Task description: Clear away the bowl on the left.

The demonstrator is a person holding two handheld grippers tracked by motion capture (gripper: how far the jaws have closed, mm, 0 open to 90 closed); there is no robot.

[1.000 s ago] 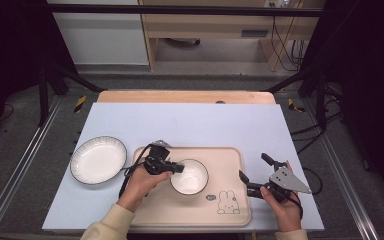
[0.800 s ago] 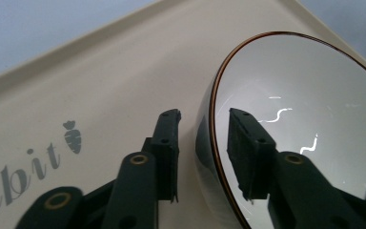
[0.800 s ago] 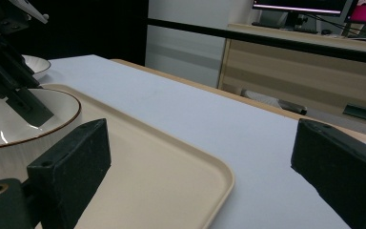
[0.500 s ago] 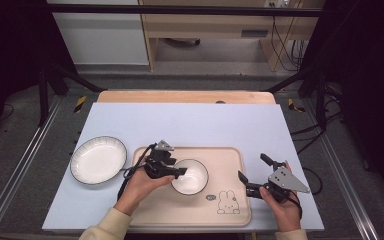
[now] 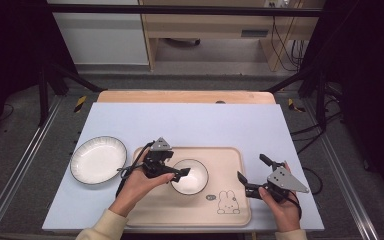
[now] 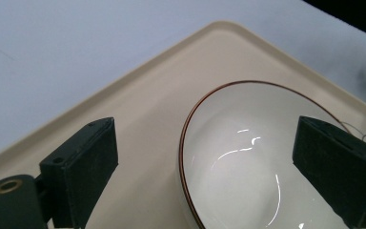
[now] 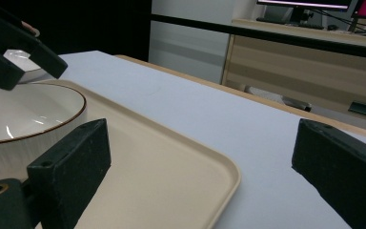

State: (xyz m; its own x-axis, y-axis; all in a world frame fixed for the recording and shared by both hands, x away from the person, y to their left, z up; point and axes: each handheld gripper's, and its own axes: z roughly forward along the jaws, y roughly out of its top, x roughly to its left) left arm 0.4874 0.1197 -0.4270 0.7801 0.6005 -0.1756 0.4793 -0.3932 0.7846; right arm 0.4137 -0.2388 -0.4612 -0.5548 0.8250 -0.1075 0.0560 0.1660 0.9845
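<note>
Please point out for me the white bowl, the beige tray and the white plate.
white bowl (image 5: 190,176), high view, on its inner bottom.
beige tray (image 5: 190,210), high view, on its bare floor near the front edge.
white plate (image 5: 98,160), high view, on its centre.

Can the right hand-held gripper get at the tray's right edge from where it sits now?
Probably yes. The right hand-held gripper is open beside the tray, with one jaw over the tray's right rim and the other over bare mat. Nothing lies between them; the bowl sits farther in.
</note>
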